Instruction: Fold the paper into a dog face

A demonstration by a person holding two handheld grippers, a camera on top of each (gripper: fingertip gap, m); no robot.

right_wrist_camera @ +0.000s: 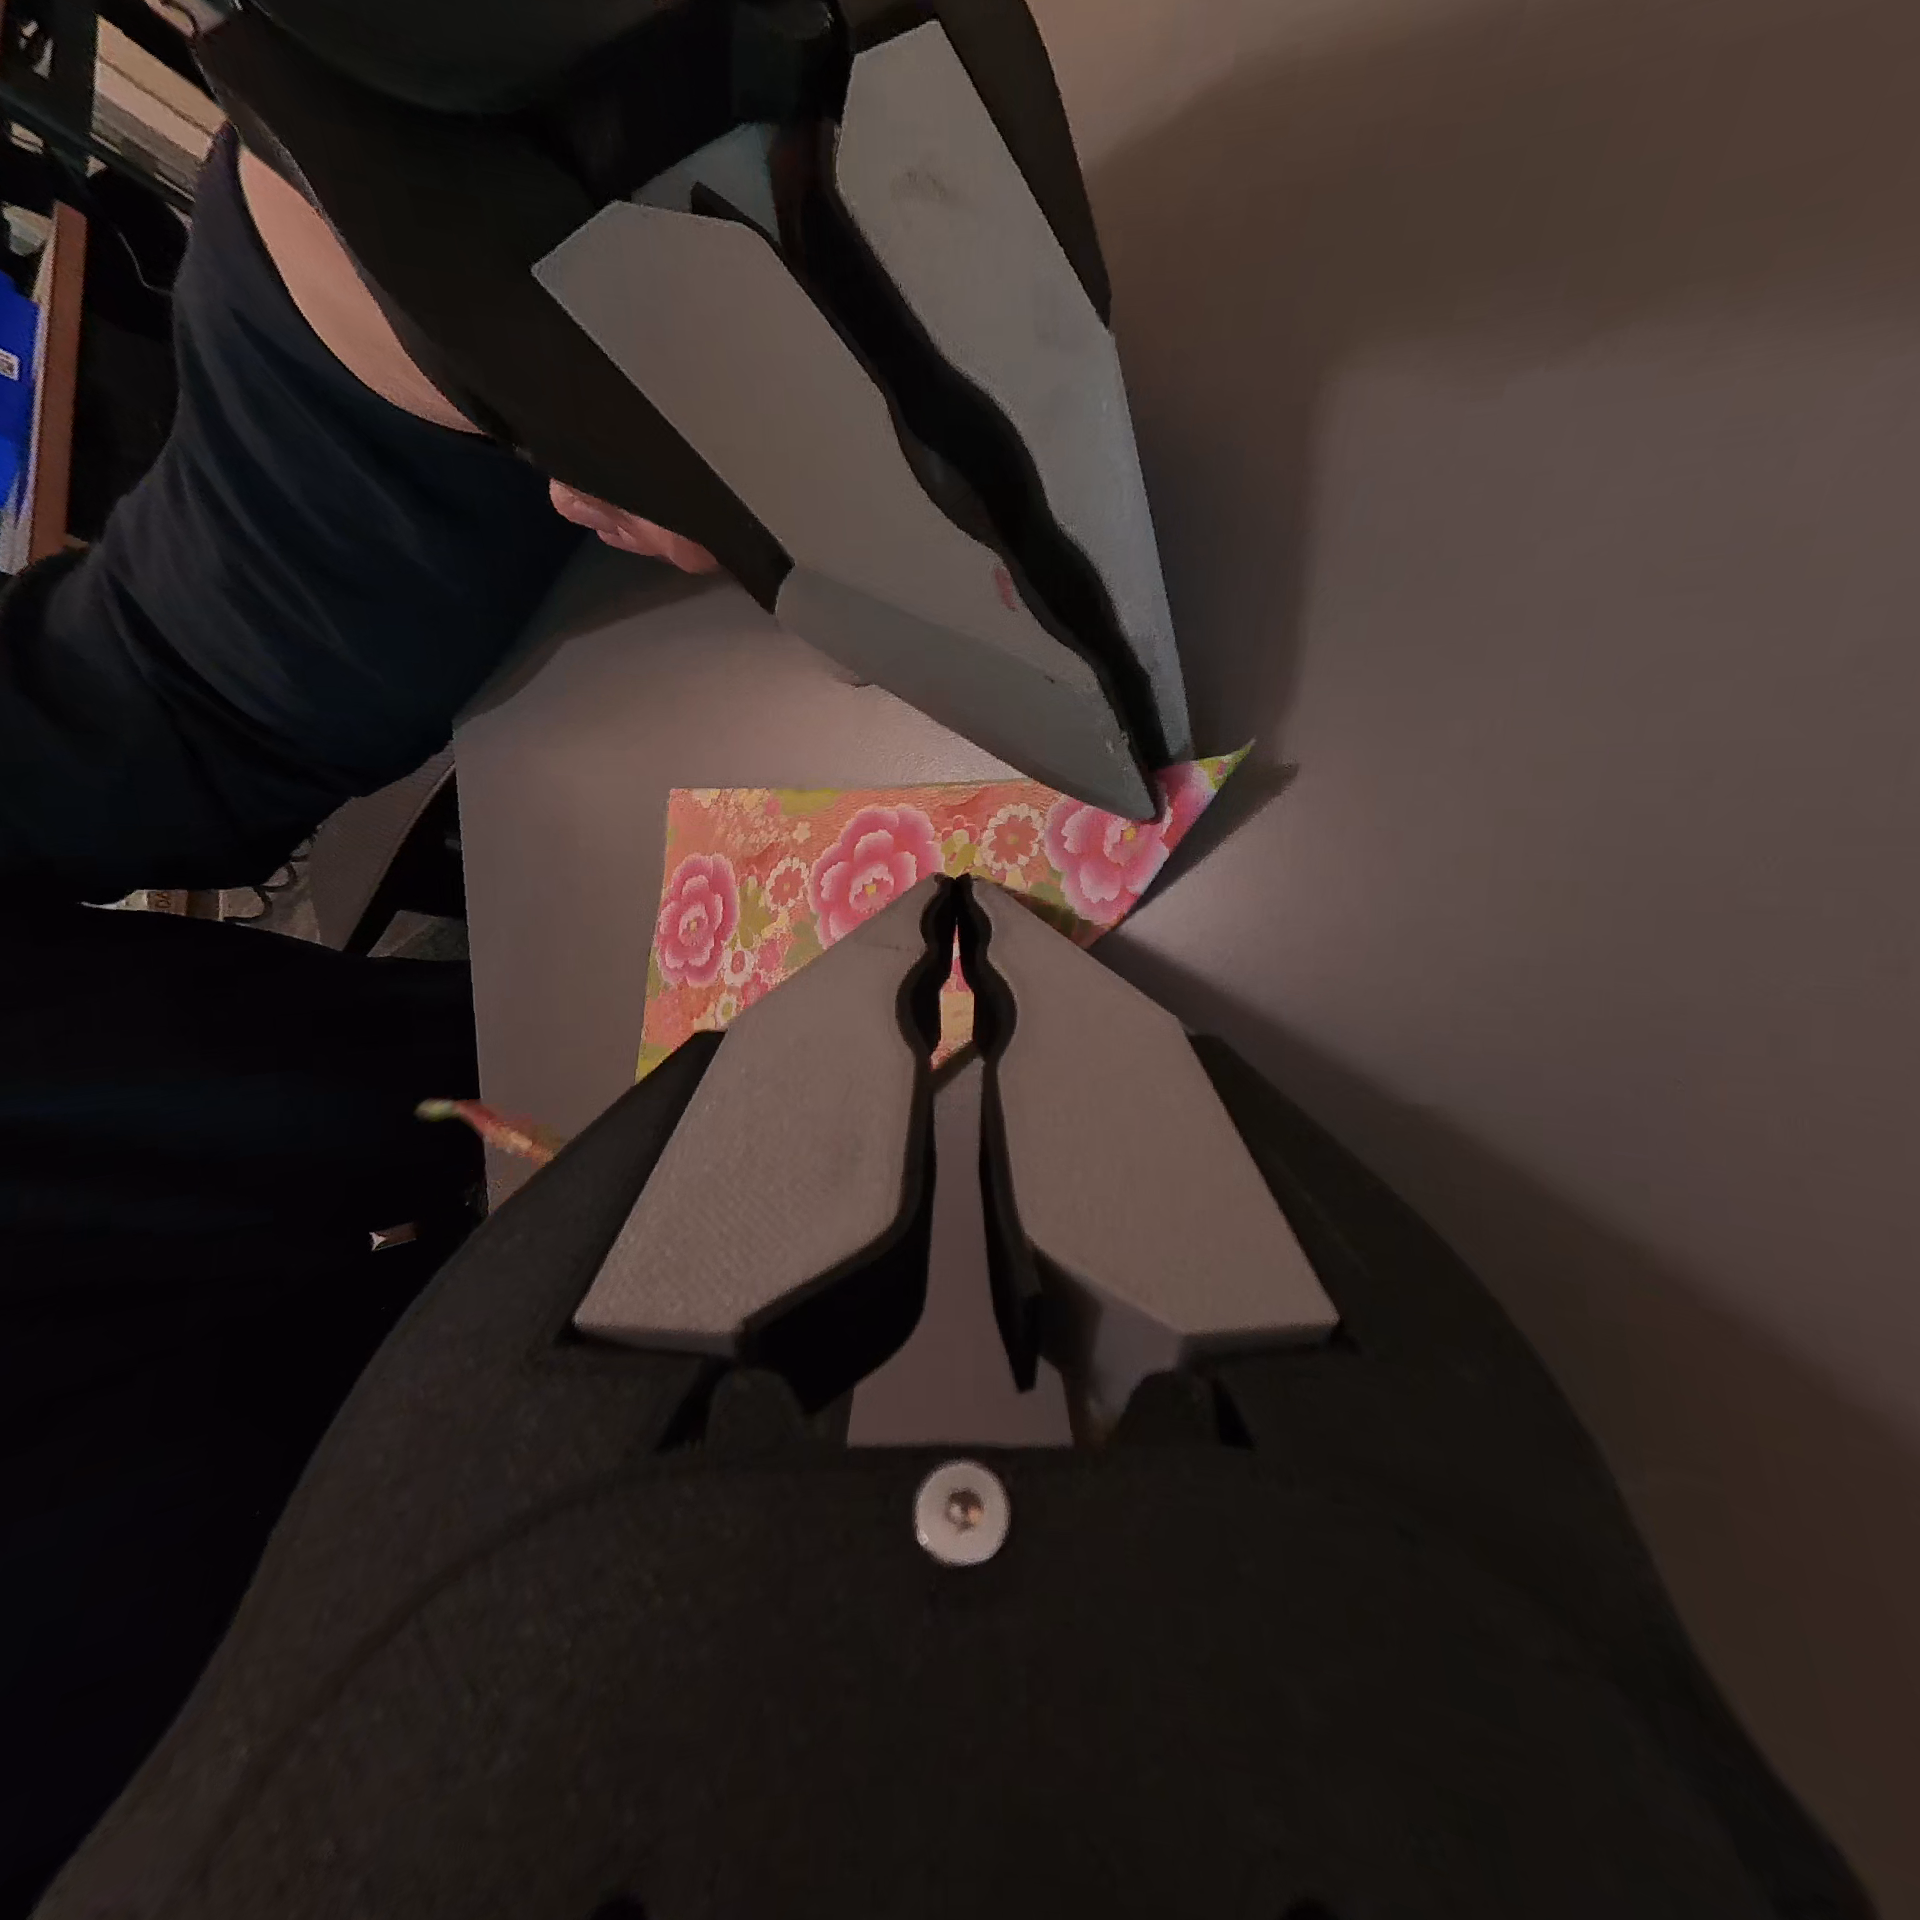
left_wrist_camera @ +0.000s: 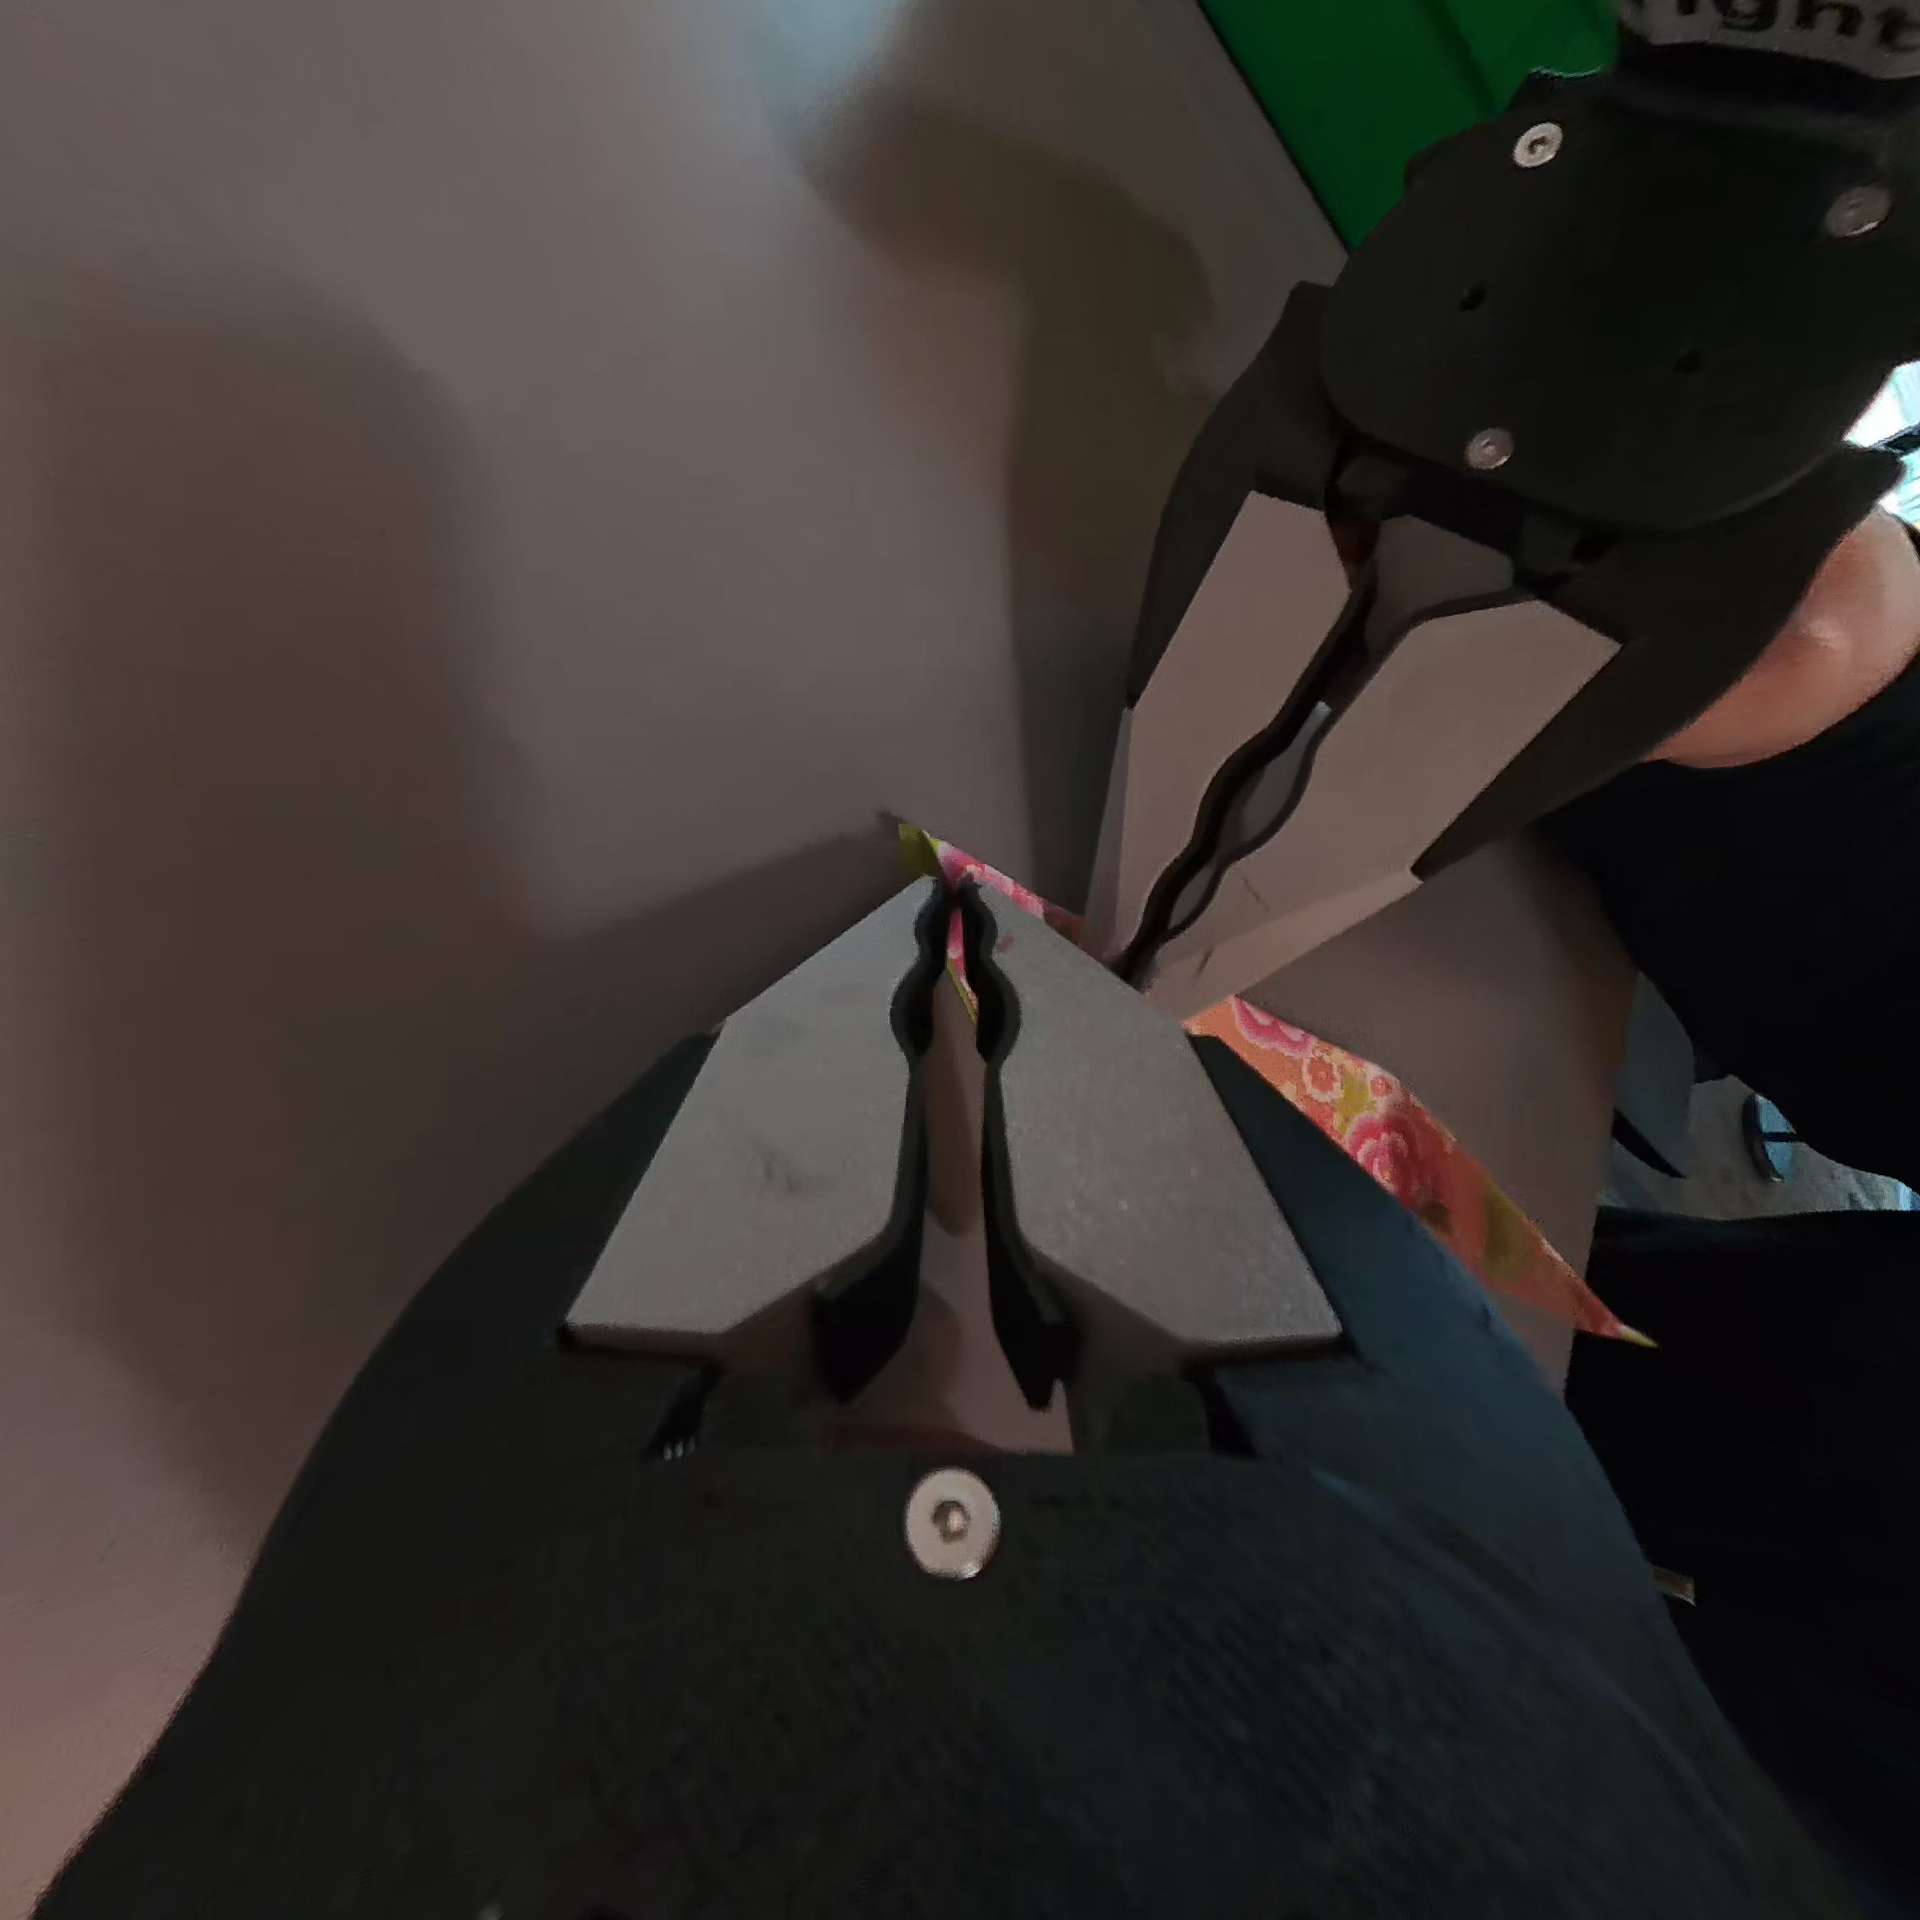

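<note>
On grey table [right_wrist_camera: 582, 831], floral paper [right_wrist_camera: 831, 883] — both jaws clamped on it, pattern plain only from right wrist.

The origami paper [right_wrist_camera: 831, 883] is showing an orange ground crowded with big pink blossoms, small white flowers and touches of yellow-green. Both the left gripper [left_wrist_camera: 956, 894] and the right gripper [right_wrist_camera: 958, 885] are showing matte black bodies with flat grey fingers, over a table [right_wrist_camera: 1558, 727] that is looking dull grey-brown. A green panel [left_wrist_camera: 1382, 94] is glowing at the table's far edge, and the person's top [right_wrist_camera: 260, 582] is looking dark navy.
</note>
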